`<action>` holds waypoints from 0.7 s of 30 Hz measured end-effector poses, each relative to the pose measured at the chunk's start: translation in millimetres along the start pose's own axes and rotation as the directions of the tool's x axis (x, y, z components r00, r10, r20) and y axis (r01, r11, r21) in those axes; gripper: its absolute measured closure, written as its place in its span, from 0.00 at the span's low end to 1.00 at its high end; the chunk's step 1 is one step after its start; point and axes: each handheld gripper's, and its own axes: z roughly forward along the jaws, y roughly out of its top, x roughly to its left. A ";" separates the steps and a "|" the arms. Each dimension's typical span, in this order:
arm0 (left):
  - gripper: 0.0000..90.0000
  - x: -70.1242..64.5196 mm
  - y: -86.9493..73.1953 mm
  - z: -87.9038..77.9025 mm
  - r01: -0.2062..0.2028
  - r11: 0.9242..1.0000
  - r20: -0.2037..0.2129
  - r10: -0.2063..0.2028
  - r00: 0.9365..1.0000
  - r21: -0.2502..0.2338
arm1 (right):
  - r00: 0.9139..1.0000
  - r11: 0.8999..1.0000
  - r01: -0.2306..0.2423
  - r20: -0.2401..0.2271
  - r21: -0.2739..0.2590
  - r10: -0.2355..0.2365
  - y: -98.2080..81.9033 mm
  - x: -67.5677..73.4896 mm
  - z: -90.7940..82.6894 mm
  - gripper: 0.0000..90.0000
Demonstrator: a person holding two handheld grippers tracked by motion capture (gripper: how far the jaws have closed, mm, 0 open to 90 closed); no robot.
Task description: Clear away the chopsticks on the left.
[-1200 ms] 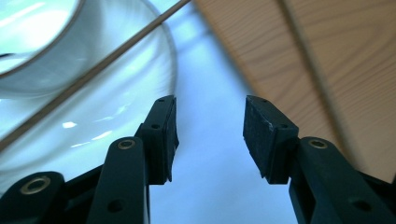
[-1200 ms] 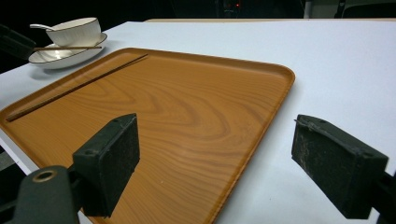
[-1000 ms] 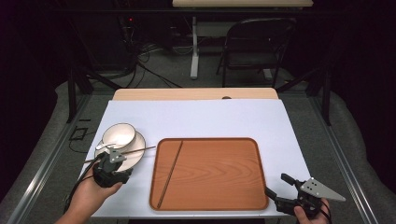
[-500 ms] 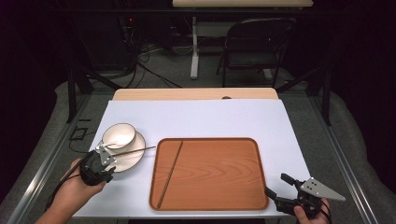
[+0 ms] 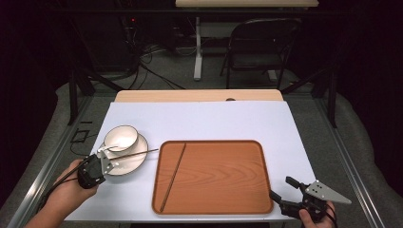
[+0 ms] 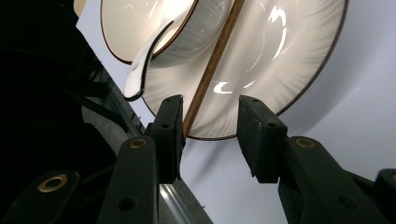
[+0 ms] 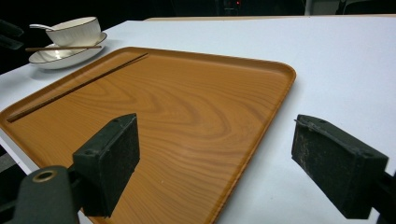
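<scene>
A white plate at the table's left carries a white bowl with a white spoon in it. A brown chopstick lies across the plate. A second chopstick lies in the wooden tray. My left gripper is at the plate's near left rim. In the left gripper view the left gripper is open; its jaws have just been closing. The chopstick's end and the plate's rim lie between them, and the pads do not press on either. My right gripper stands open by the tray's near right corner.
The tray sits mid-table on a white cover, with the plate and bowl beyond its far left corner in the right gripper view. A folding chair and cables stand past the table's far edge.
My left gripper has shifted leftward along the plate's near rim, and its jaws stand narrower. The right gripper has not moved.
</scene>
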 end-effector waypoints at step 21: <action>0.77 4.1 1.9 40.1 -0.083 0.996 0.025 0.083 0.996 0.012 | 1.000 1.000 -0.001 -0.006 -0.003 0.001 -0.2 -0.5 -0.2 0.16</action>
